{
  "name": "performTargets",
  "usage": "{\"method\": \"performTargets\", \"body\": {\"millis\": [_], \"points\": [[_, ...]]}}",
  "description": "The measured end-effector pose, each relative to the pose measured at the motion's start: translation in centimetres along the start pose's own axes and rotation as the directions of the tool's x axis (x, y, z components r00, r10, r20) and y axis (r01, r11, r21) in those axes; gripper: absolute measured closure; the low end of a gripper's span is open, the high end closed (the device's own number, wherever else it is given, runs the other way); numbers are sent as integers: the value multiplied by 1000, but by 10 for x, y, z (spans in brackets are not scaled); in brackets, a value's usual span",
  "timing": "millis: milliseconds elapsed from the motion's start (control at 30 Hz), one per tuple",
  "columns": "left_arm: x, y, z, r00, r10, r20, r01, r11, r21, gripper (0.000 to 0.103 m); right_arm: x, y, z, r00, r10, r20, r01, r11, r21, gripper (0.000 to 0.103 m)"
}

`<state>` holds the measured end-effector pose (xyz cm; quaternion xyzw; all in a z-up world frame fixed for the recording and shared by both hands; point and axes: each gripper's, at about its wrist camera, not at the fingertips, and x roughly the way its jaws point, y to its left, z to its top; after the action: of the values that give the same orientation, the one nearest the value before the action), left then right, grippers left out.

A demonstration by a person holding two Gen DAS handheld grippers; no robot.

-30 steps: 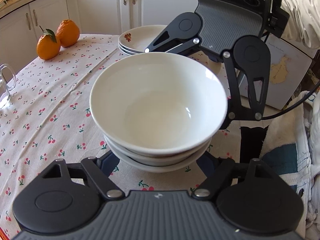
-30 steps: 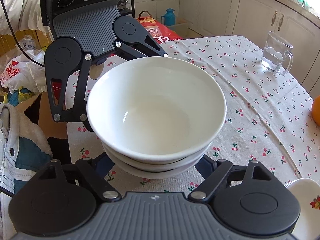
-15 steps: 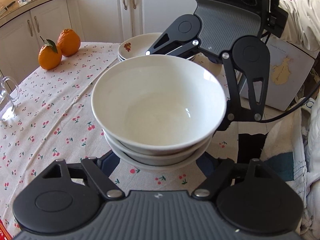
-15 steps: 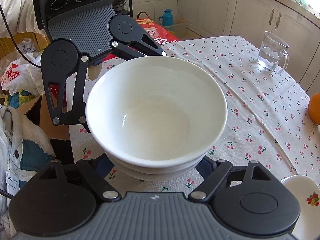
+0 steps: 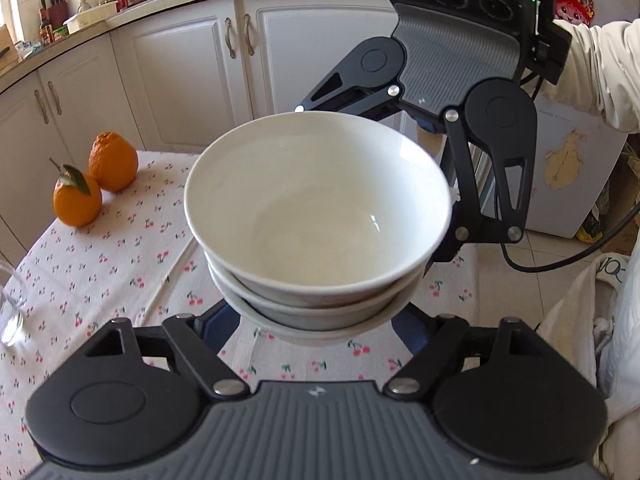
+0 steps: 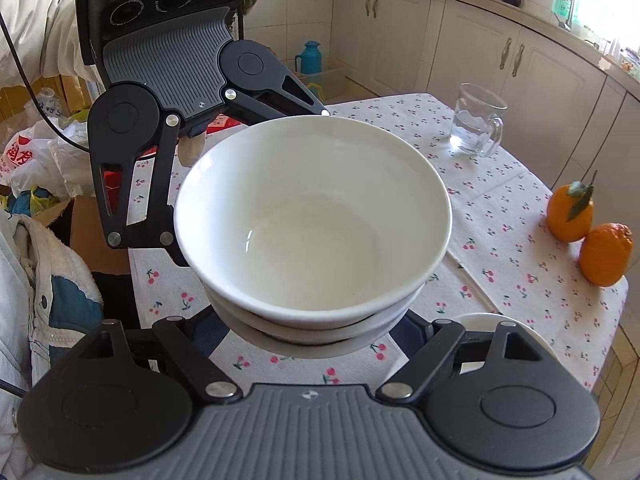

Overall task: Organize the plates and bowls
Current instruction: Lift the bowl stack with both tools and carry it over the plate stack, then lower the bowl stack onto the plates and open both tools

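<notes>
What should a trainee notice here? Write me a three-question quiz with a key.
1. How many oranges sit on the table?
2. True or false: the top bowl has soup in it.
3. What grips the stack of bowls?
A) a bare hand
B) the left gripper and the right gripper, from opposite sides
C) nothing

Key: 1. two; 2. false, it is empty; 3. B

Stacked bowls (image 5: pixel 316 216) above table (image 5: pixel 120 256), oranges (image 5: pixel 94 178) left, together
</notes>
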<state>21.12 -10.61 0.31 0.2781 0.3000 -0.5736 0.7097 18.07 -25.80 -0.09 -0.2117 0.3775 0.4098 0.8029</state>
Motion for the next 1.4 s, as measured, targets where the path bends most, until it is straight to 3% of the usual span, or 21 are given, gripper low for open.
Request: {"method": "performTargets", "body": {"millis": [267,600,1400], "points": [[52,13,45,999,-36,23,35,997,66,21,-27,-41,-31,996,-86,-25,87,995,38,15],[102,26,60,995,-100,-12,101,993,66,21,-24,-81,-73,992,-102,-74,111,986,122,15],[109,35,59,993,-119,-24,120,992,33,21,-17,-95,-85,994,-84,-71,96,980,173,15]]}}
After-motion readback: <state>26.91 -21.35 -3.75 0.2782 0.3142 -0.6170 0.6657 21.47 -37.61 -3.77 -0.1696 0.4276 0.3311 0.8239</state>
